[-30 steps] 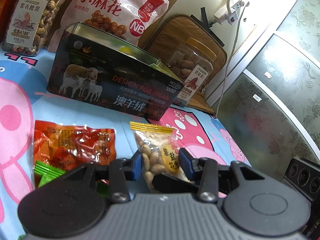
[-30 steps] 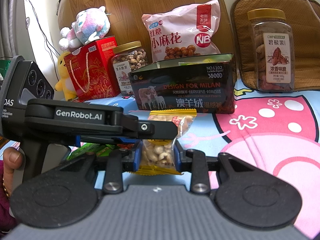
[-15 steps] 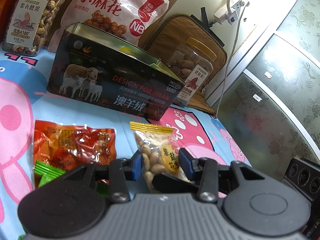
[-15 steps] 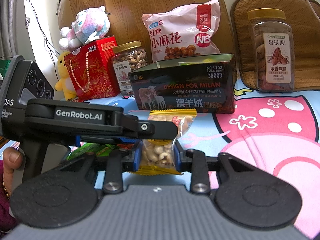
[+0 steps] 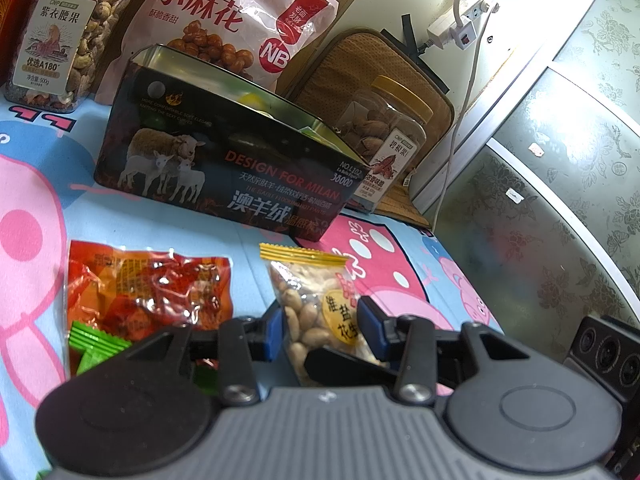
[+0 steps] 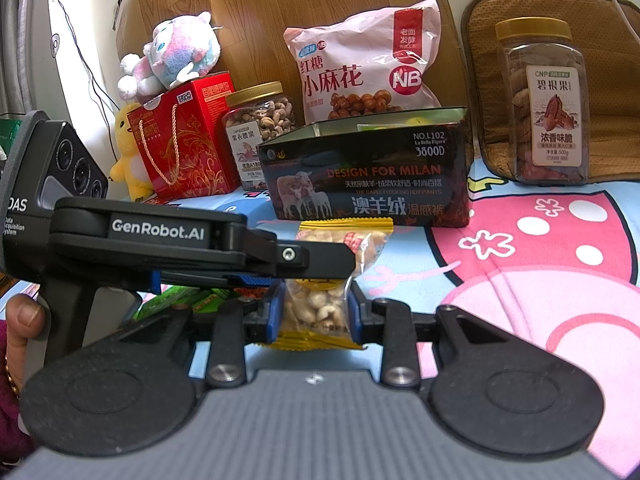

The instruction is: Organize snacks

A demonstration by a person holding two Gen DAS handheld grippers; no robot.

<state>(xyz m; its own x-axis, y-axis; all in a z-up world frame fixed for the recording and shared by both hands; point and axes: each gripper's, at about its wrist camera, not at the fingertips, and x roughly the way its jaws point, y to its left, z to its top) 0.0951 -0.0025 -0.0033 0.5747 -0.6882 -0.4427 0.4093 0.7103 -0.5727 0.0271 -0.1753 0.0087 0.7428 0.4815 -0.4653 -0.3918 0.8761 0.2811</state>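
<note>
From the left wrist view, the left gripper (image 5: 320, 330) has its blue pads on either side of a clear peanut packet (image 5: 320, 312), which has a yellow crimped top edge and a round yellow label; the pads sit close against its sides, but whether they press it cannot be told. Ahead of the gripper stands an open dark tin (image 5: 224, 168) printed with sheep and white lettering; something yellow and green shows just over its rim, too hidden to name. Behind the tin lean a pink snack bag (image 5: 236, 20), a cashew jar (image 5: 68, 36) to the far left, and a pecan jar (image 5: 384, 136) with a yellow lid to the right. Left of the gripper lies a red-orange sweet packet (image 5: 148, 288), with a green wrapper (image 5: 96, 344) nearer still, all on a blue and pink cartoon cloth (image 5: 32, 216). From the right wrist view, the right gripper (image 6: 314, 312) is narrowed onto the lower part of the same peanut packet (image 6: 316, 308), its blue pads against both sides and the yellow bottom seam showing just below. The left gripper (image 6: 320, 258) reaches in from the left and crosses over the packet's middle. Straight ahead is the tin (image 6: 368, 176), its inside mostly hidden. Beyond it are the pink bag (image 6: 360, 68), the cashew jar (image 6: 260, 128), a red gift box (image 6: 188, 140) with a plush toy (image 6: 172, 56) on top, and the pecan jar (image 6: 548, 104) far right.
</note>
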